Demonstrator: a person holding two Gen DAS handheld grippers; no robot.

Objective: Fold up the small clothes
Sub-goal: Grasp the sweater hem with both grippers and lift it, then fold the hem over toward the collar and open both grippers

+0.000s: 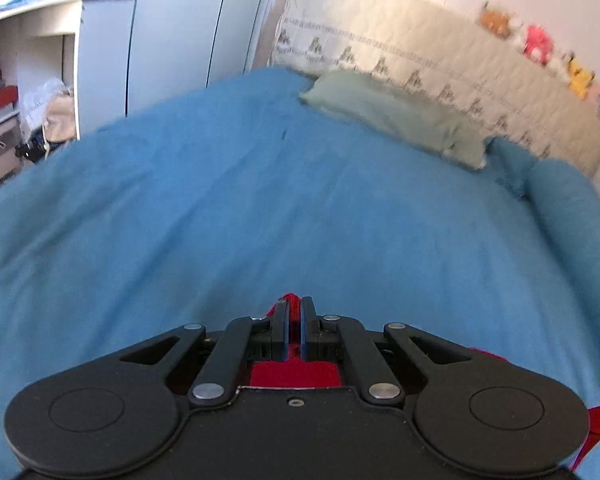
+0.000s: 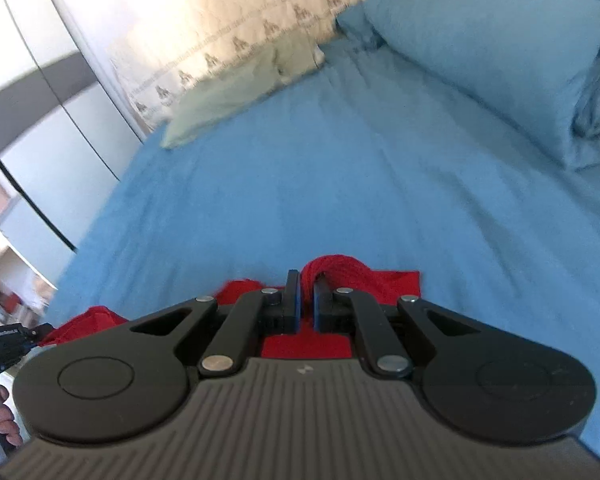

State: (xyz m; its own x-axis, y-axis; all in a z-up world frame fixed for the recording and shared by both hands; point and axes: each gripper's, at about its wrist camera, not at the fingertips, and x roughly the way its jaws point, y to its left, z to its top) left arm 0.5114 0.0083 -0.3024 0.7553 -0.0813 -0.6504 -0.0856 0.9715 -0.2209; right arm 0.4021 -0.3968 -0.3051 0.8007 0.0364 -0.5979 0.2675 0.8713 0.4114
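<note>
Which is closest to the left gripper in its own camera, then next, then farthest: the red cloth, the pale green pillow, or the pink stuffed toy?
1. Red knitted cloth: pinched in the jaws of the left gripper, low in the middle.
2. Pale green pillow: across the blue bedsheet, upper right of centre.
3. Pink stuffed toy: atop the cream headboard cover, far right.

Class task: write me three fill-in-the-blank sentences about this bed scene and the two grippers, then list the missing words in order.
1. Both grippers are shut on a ____ garment.
2. The bed sheet is ____ in colour.
3. The green pillow lies against the cream ____ printed with small figures.
4. The left gripper and the right gripper each hold ____ garment.

Missing words: red; blue; quilt; the same
</note>
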